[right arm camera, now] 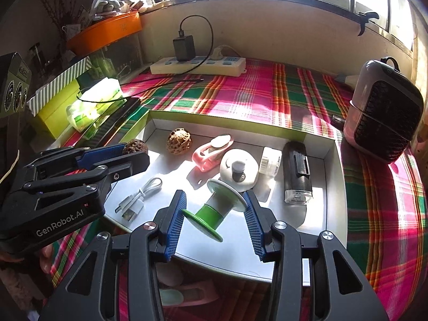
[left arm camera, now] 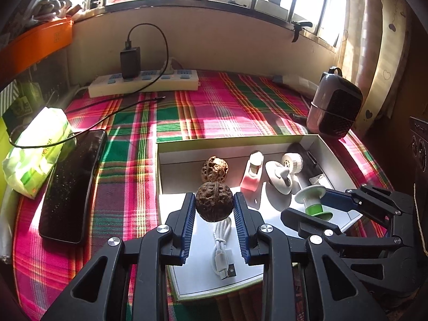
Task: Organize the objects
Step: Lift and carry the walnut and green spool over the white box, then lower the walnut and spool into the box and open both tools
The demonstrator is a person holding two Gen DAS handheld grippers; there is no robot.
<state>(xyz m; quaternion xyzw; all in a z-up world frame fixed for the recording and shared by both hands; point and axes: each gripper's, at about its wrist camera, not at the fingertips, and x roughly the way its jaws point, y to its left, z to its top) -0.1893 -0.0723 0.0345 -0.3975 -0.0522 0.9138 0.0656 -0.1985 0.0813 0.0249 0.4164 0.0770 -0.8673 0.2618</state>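
Plaid cloth [left arm camera: 227, 112] under sunlit window, left jaws pinching walnut [left arm camera: 213, 205], right jaws pinching green spool [right arm camera: 214, 210]

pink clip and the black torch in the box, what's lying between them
In the right wrist view, between the pink clip and black torch lie a white disc with a dark knob and a small white cylinder.

Left tool [left arm camera: 214, 208] and right tool [right arm camera: 214, 208] both angle downward, each clamped on something.

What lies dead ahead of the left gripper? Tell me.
The left gripper, shut on a walnut, points at a second walnut in the box; probably that comes first, though depth is unclear.
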